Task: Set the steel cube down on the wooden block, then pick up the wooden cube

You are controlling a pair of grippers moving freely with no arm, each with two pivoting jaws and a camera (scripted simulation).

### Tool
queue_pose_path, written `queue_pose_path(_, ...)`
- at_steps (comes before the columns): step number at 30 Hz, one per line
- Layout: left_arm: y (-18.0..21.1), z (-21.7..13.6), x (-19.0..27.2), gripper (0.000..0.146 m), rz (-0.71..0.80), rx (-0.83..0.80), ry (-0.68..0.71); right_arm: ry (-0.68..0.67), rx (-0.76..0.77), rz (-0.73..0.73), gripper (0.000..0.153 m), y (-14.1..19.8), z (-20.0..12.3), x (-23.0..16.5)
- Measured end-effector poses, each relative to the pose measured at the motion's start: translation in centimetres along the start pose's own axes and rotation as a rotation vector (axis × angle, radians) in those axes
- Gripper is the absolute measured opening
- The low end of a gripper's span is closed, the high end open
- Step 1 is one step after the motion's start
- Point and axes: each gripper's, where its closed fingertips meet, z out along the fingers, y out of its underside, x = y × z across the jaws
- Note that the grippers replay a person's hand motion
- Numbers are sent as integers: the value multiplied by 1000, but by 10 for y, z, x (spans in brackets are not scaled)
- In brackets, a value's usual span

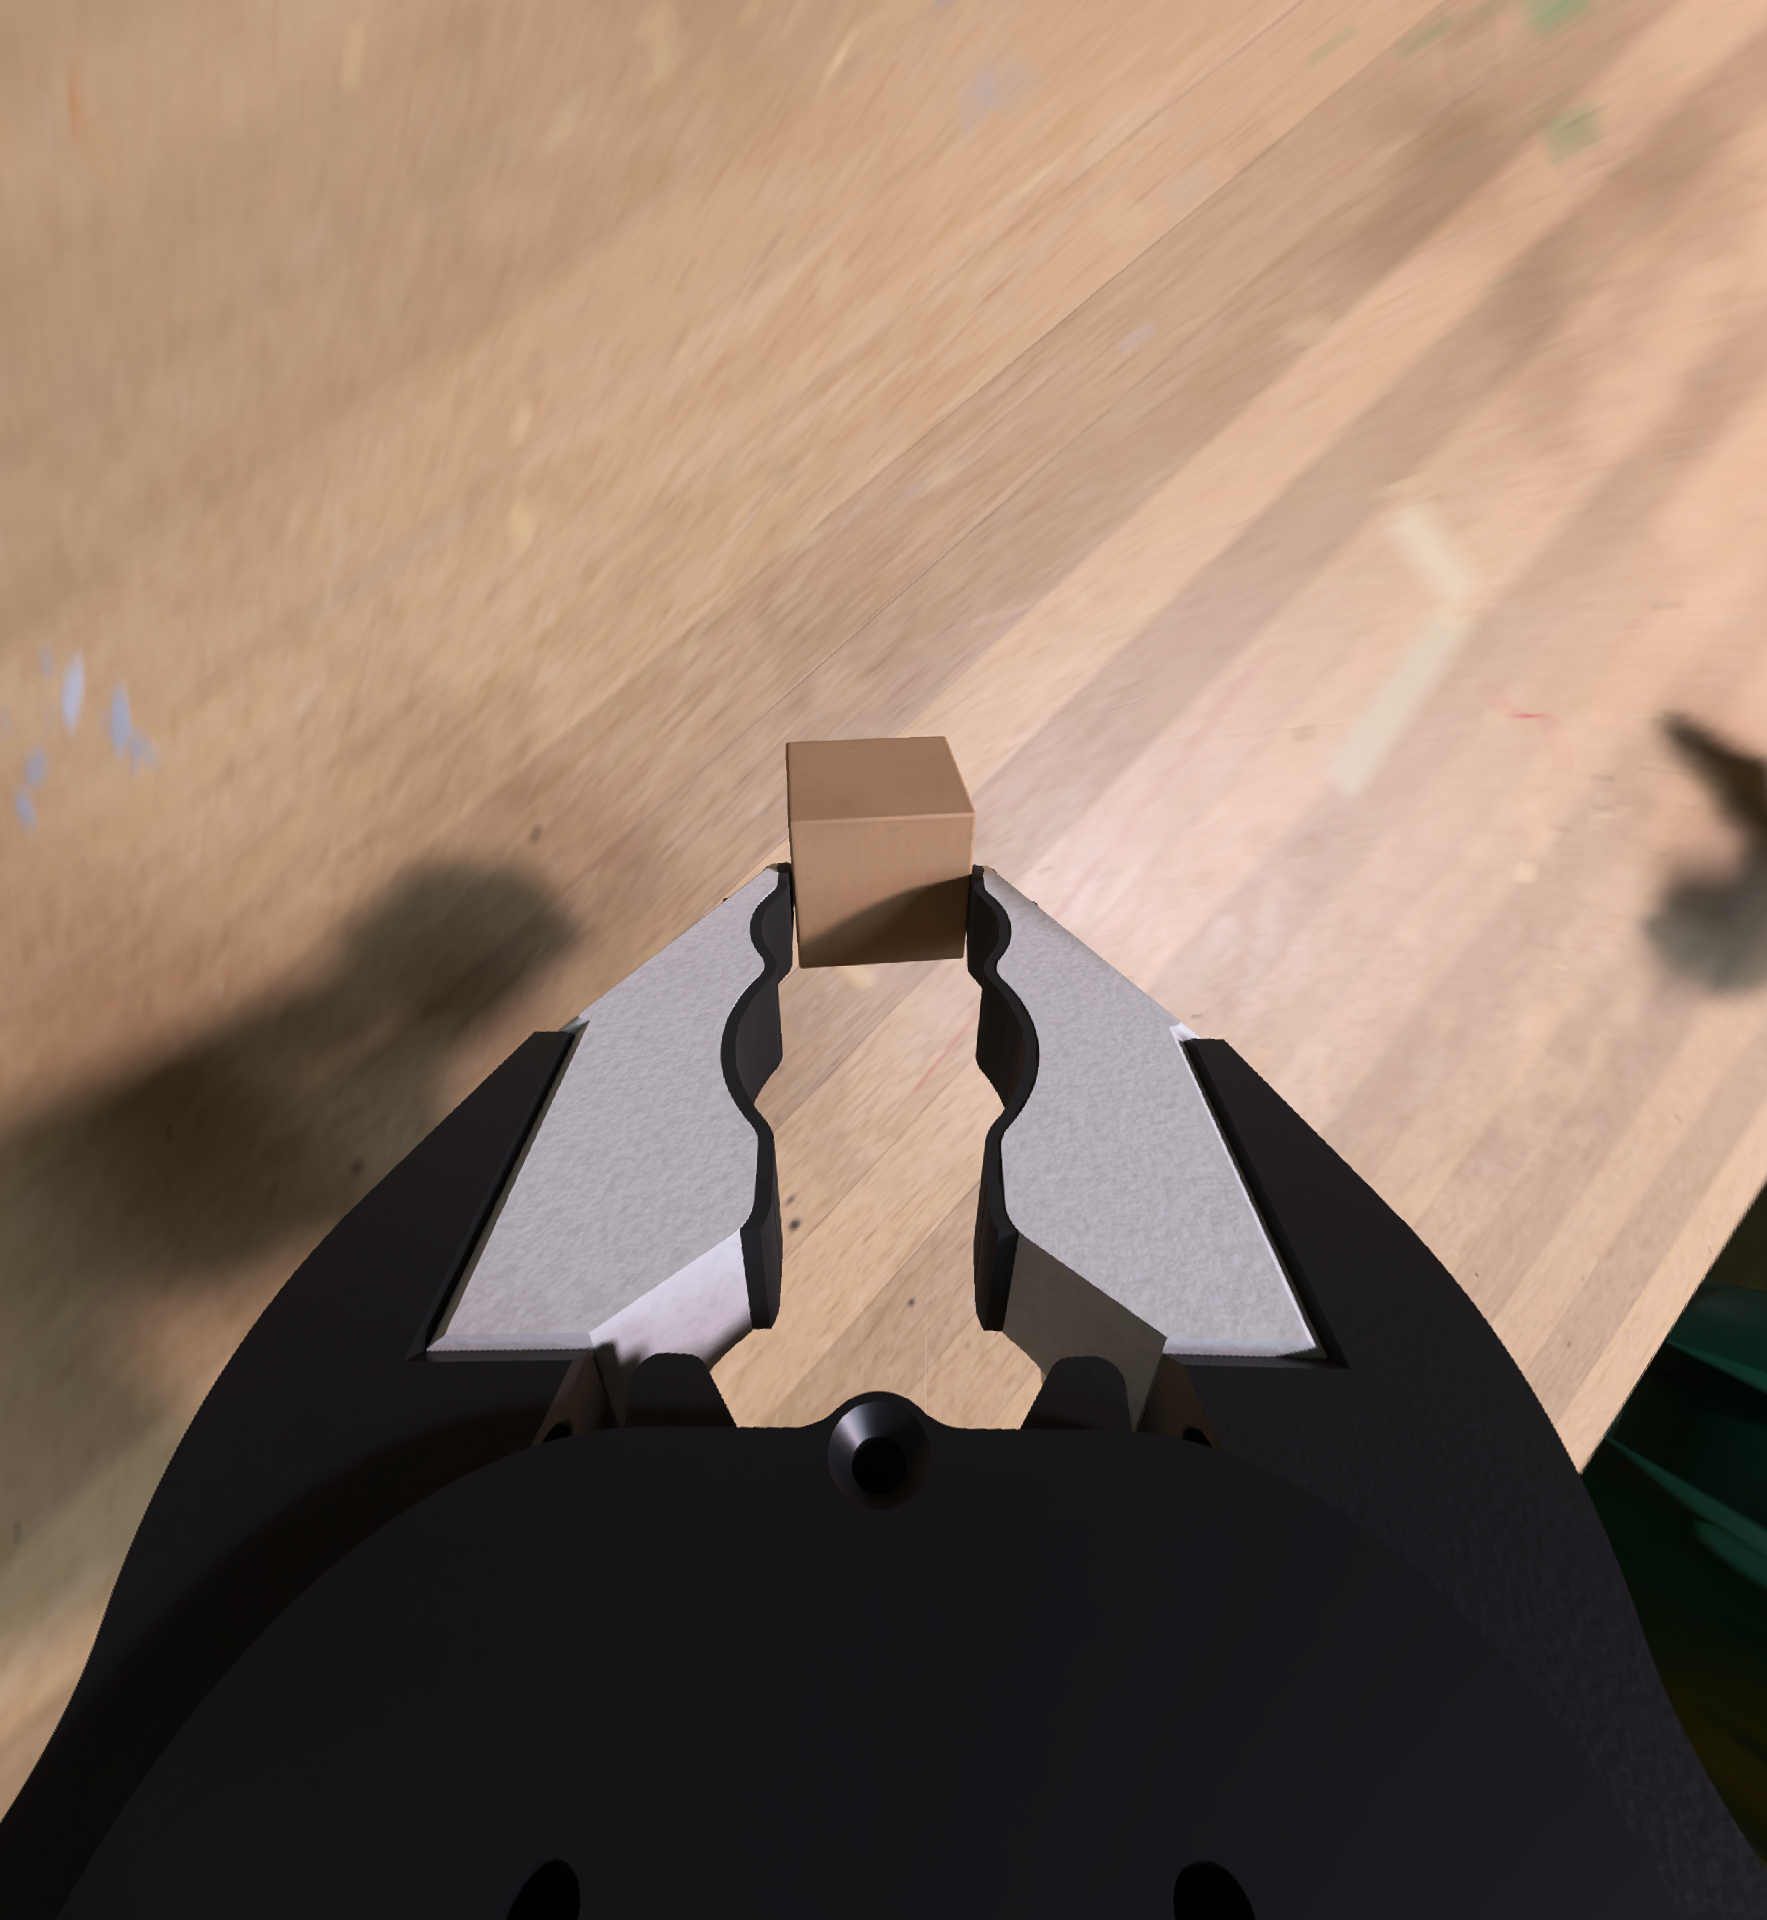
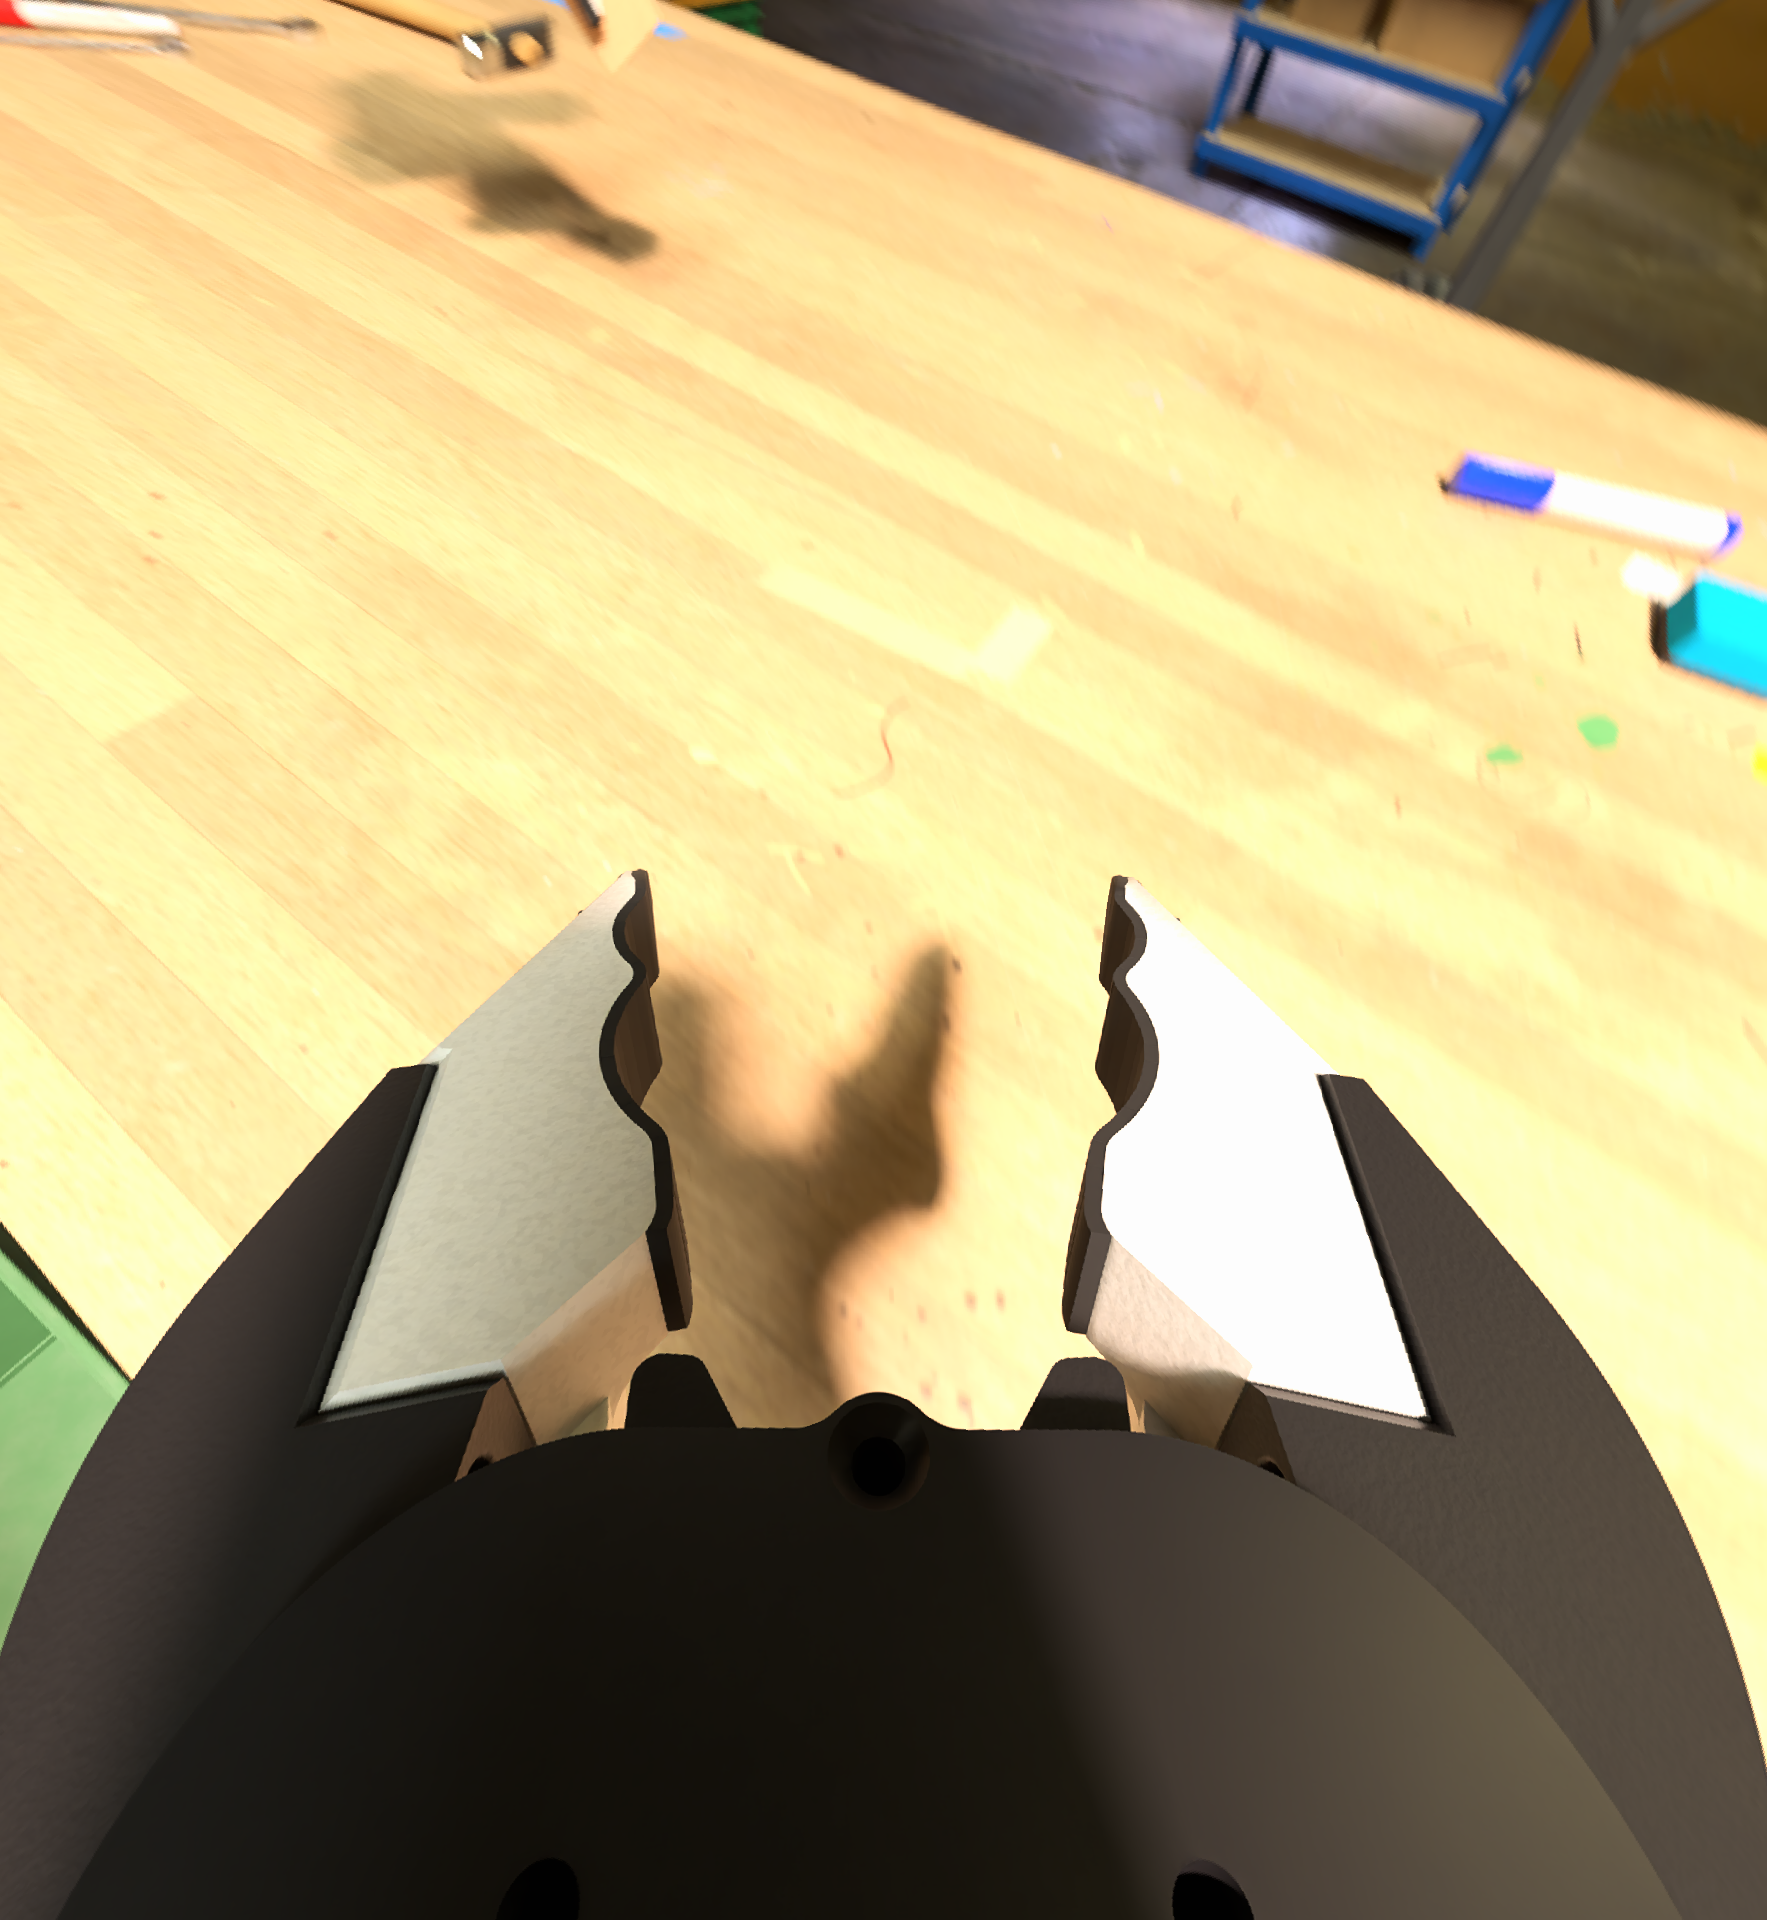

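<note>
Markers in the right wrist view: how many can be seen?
2. One blue-capped white marker lies at the right, just beyond the cyan block; one red-and-white marker lies at the top-left edge, partly cut off. Others may lie outside the frame.

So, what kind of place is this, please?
Probably a workshop or craft room. The wooden workbench carries small coloured scraps, a blue and white marker and a bright blue block. Beyond its far edge stands a blue shelf rack on a dark floor.

Bare tabletop (image 2: 858, 520) lies open ahead; a marker (image 2: 1596, 506) and blue block (image 2: 1736, 636) crowd its right edge.
</note>
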Motion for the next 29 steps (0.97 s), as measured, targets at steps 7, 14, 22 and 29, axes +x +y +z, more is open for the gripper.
queue_pose_path(7, -16, -60, 137, 33, 438, 428, 352, -156, 193, -162, 78, -106, 39, -41)
queue_pose_path(14, 12, -42, 234, 33, 630, 483, 566, -264, 233, -299, 72, -157, 80, -82)
queue_pose_path(22, 28, -19, 266, 33, 598, 477, 661, -269, 241, -303, 72, -146, 90, -98)
queue_pose_path(29, 25, -16, 294, 33, 603, 534, 721, -218, 249, -296, 72, -139, 99, -98)
